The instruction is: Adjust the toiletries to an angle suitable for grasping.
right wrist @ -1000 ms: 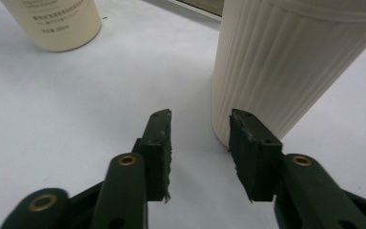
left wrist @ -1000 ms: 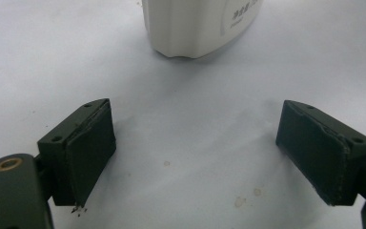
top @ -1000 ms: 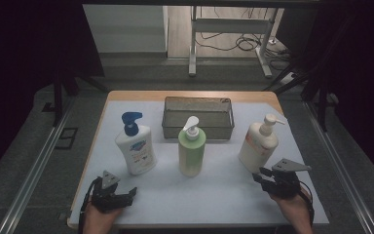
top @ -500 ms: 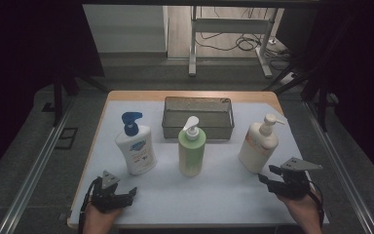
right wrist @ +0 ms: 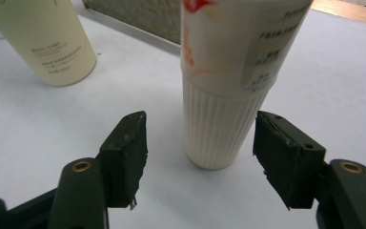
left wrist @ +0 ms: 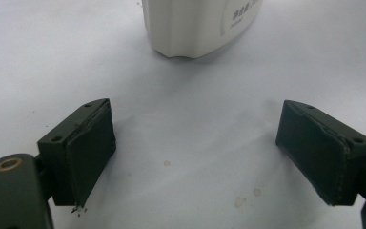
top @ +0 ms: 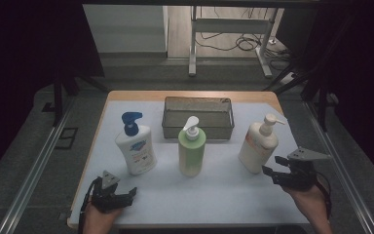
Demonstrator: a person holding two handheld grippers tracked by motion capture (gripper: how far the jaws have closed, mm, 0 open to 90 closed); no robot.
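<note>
— Where are the right tongs (top: 272, 171) now?

— At about four o'clock on the bench (top: 214, 195), just beside the cream pump bottle (top: 257, 148). Their jaws have just been opening, and in the right gripper view the ribbed base of that bottle (right wrist: 219, 129) stands just beyond them, in line with the gap. Neither pad (right wrist: 131, 157) touches it.

— So the bottle isn't held?

— No, it stands upright on the white sheet by itself, pump head at the top, at roughly three o'clock from the green bottle (top: 192, 151).

— And the left tongs (top: 126, 194)?

— Down at seven o'clock, near the front edge, lying low on the bench. Spread wide, nothing between them. Ahead of them, at twelve o'clock in the left gripper view, is the bottom of the white bottle with the blue pump (left wrist: 195, 28), apart from both pads.

— Where does that bottle sit on the bench?

— At nine o'clock from the green one (right wrist: 47, 38). The three bottles make a row across the middle, and the wire basket (top: 198, 105) sits behind the green bottle, at twelve o'clock.
</note>
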